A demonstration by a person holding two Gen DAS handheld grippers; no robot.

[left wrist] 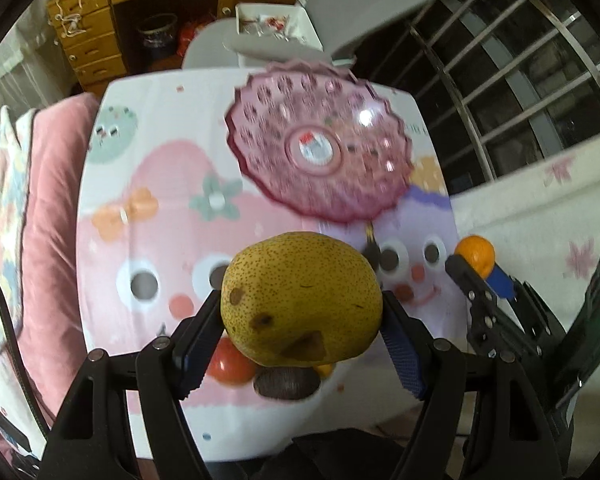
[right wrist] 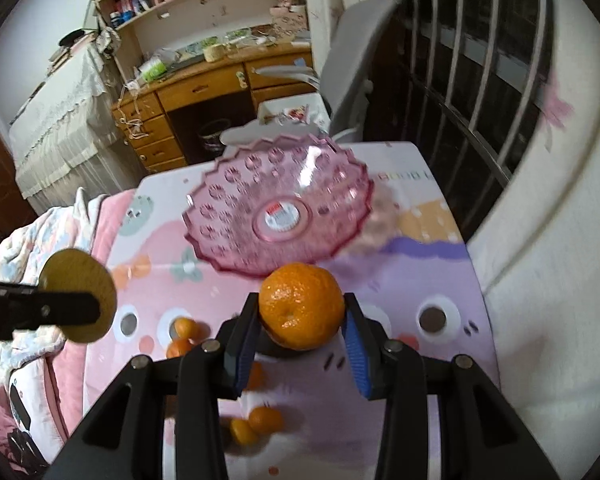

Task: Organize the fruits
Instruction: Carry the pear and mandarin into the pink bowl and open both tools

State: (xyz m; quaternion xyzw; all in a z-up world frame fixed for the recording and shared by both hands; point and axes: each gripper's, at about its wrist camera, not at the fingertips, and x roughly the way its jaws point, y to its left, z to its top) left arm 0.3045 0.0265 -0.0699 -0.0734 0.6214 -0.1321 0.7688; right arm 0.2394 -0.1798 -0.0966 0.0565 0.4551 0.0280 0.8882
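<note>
The left gripper (left wrist: 302, 316) pinches a pear (left wrist: 300, 300); the right gripper (right wrist: 302, 330) pinches a mandarin (right wrist: 302, 306). Both hang just short of the pink dish (right wrist: 278, 210). The pear looks heavy and bruisable, the mandarin light and soft, so grip each across its middle. More mandarins (right wrist: 256, 426) lie on the table below, nearer than the dish; nothing blocks the way.

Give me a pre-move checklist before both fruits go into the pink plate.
1. Left gripper clamped on the speckled yellow-green pear: ok.
2. Right gripper clamped on the orange mandarin: ok.
3. Pink scalloped plastic plate holds no fruit, room for both: ok.
4. Plate flat on the cartoon-print tablecloth: cannot tell, it looks blurred.
5. Loose mandarins on the cloth below, out of the path: ok.
</note>
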